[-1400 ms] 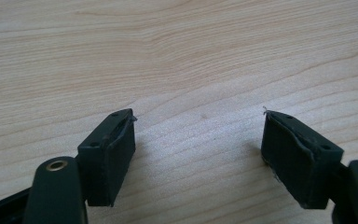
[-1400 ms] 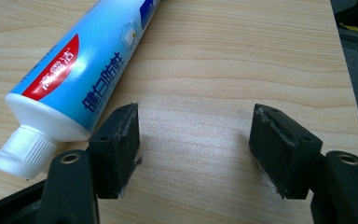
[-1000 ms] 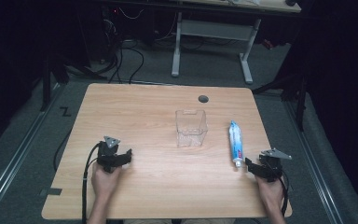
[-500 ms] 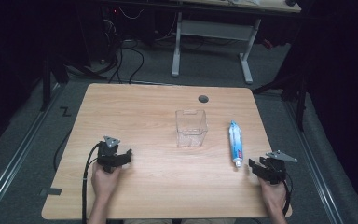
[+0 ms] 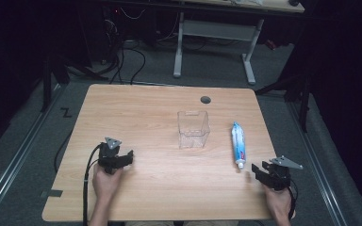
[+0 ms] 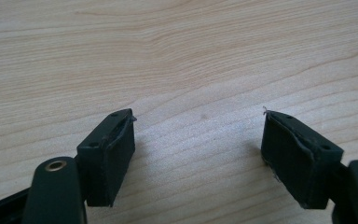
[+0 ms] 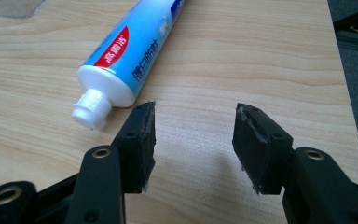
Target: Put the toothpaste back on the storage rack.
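While the left gripper (image 5: pixel 128 157) rests low on the wooden table (image 5: pixel 141 117) with its jaws spread wide over bare wood, a clear plastic container (image 5: pixel 193 129) stands at the centre. Right of it lies a blue-and-white toothpaste tube (image 5: pixel 238 144), red label, white cap toward the right gripper (image 5: pixel 259 170), whose half-open jaws have just been closing on nothing.

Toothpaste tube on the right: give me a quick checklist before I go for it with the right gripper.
1. Toothpaste tube lying flat, free on the table: ok.
2. Right gripper has just been closing; nothing between its jaws, gap remains: ok.
3. Right gripper lined up on tube: not ok, the cap sits left of its jaws.
4. Clear container upright, apart from tube: ok.
5. Left gripper open, out of the way: ok.
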{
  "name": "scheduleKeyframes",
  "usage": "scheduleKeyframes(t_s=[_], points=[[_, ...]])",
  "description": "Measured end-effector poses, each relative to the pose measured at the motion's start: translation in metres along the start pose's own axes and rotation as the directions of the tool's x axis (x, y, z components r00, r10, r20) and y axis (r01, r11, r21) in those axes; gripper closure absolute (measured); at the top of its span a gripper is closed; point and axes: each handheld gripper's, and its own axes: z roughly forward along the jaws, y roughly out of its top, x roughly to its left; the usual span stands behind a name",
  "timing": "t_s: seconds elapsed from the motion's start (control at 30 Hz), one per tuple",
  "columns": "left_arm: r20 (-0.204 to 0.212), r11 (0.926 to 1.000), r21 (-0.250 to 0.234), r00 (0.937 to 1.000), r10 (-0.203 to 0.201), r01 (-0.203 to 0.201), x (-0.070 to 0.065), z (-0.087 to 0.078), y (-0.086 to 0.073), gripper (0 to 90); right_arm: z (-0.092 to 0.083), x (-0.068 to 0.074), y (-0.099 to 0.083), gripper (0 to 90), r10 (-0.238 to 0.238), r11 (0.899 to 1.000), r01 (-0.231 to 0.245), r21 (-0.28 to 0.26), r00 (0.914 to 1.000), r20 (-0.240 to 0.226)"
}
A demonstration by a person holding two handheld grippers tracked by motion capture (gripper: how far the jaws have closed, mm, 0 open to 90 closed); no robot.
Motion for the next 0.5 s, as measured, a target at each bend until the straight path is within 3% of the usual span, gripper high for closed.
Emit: scheduleKeyframes(t_s=[0.5], points=[[-0.001, 1.0000, 0.000, 1.0000, -0.001, 0.001, 0.000, 0.000, 0.000, 26.1, -0.019, 0.013, -0.002, 49.2, -0.013, 0.999, 0.012, -0.032, 0.9989, -0.045]])
